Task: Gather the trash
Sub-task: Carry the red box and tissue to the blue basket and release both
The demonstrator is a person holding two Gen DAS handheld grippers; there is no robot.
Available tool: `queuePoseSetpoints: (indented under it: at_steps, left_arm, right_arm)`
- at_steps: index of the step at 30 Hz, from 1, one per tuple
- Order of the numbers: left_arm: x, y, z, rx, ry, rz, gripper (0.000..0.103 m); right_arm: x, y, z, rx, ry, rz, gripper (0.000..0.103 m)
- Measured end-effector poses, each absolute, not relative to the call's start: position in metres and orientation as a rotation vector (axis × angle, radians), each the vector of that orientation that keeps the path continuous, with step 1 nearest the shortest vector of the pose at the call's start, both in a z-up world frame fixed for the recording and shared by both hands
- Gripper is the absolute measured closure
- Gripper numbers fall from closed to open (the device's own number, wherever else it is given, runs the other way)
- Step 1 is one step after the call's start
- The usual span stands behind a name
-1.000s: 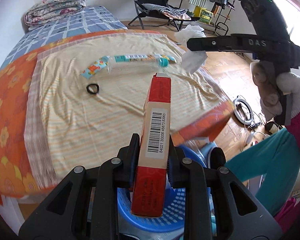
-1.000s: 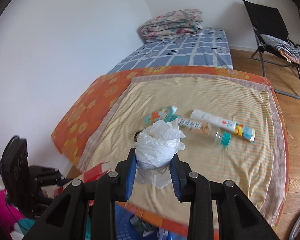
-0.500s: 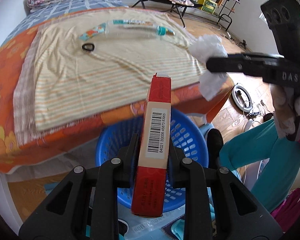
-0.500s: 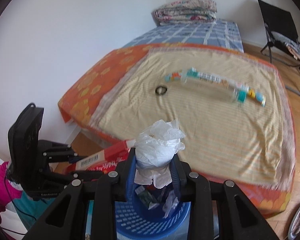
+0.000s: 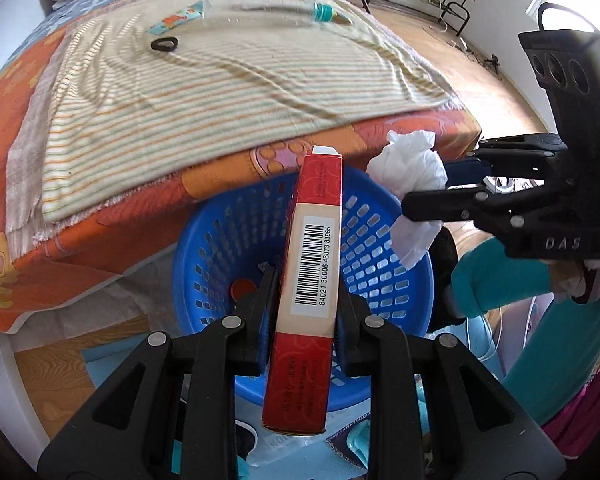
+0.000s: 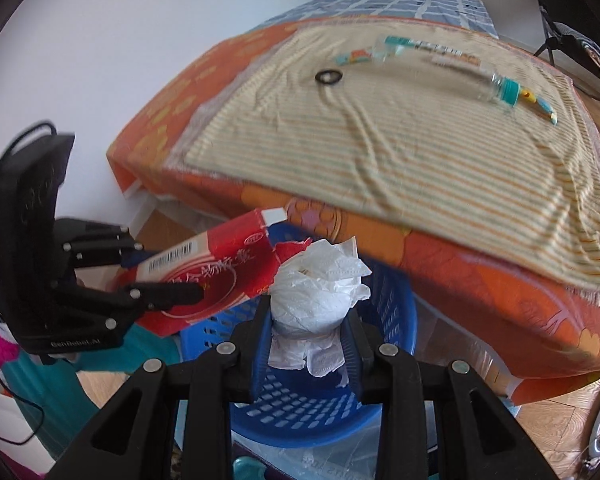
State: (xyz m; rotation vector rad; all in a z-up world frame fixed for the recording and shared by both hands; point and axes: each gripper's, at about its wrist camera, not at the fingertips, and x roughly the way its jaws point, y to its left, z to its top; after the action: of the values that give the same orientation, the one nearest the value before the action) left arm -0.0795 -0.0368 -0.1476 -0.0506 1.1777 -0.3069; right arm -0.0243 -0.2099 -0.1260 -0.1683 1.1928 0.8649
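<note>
My left gripper is shut on a red carton with a barcode and holds it over the blue perforated basket on the floor by the bed. The carton also shows in the right wrist view, with the left gripper at the left. My right gripper is shut on a crumpled white tissue wad, held above the basket. In the left wrist view the right gripper and tissue are over the basket's far right rim.
On the striped bed cover lie a clear plastic bottle with teal cap, a colourful wrapper and a black ring. The orange mattress edge overhangs close to the basket. A folding chair stands on the wooden floor beyond.
Both grippers have moved back from over the bed and lowered towards the blue basket, still holding the carton and the tissue. The basket now fills the view under both.
</note>
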Motion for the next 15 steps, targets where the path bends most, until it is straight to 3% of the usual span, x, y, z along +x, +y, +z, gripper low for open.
queuePoseSetpoints:
  at_steps: [12, 14, 15]
  left_arm:
    - [-0.076, -0.038, -0.161, -0.053, 1.227, -0.294, 0.076]
    - [-0.076, -0.036, -0.163, -0.057, 1.233, -0.288, 0.067]
    - [-0.076, -0.035, -0.163, -0.061, 1.232, -0.283, 0.062]
  right_arm:
    - [-0.032, -0.205, -0.151, -0.211, 1.237, 0.864, 0.067]
    - [-0.033, -0.205, -0.154, -0.218, 1.244, 0.864, 0.064]
    - [-0.033, -0.204, -0.155, -0.22, 1.245, 0.863, 0.058]
